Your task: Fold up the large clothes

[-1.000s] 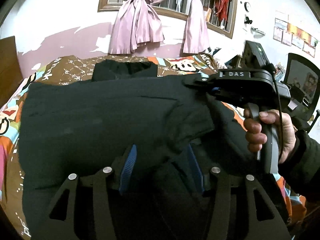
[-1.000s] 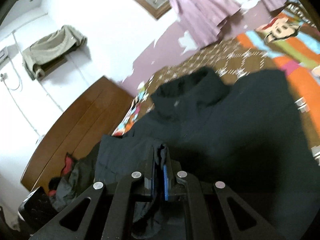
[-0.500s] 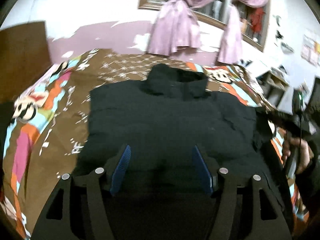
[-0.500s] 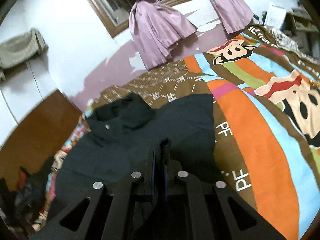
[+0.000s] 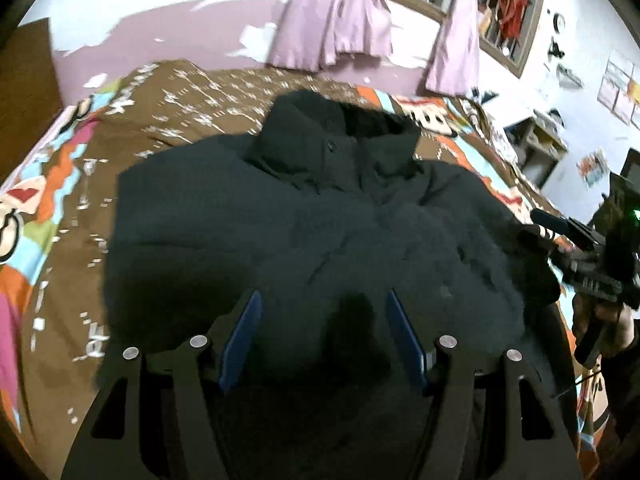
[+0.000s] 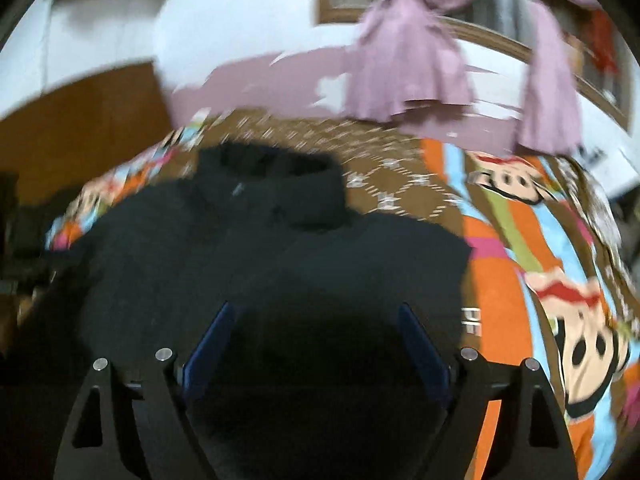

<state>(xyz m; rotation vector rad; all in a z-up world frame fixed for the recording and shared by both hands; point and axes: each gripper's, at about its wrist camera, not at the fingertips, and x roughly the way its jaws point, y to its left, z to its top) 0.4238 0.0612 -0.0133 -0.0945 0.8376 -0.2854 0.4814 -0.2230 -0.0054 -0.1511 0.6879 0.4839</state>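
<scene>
The fold of black jacket [image 6: 280, 264] once pinched in the right gripper [image 6: 316, 344] has been released; its jaws are opening, with nothing pressed between the pads. The sleeve previously lifted across the jacket's right side is now laid down. The left gripper [image 5: 322, 328] has been widened and shifted leftward.

Cartoon-monkey bedspread [image 6: 528, 264] covered the bed, pink curtains [image 5: 336, 20] hung knotted at barred window [image 5: 492, 20], wooden headboard [image 6: 80, 128] stood on left.
</scene>
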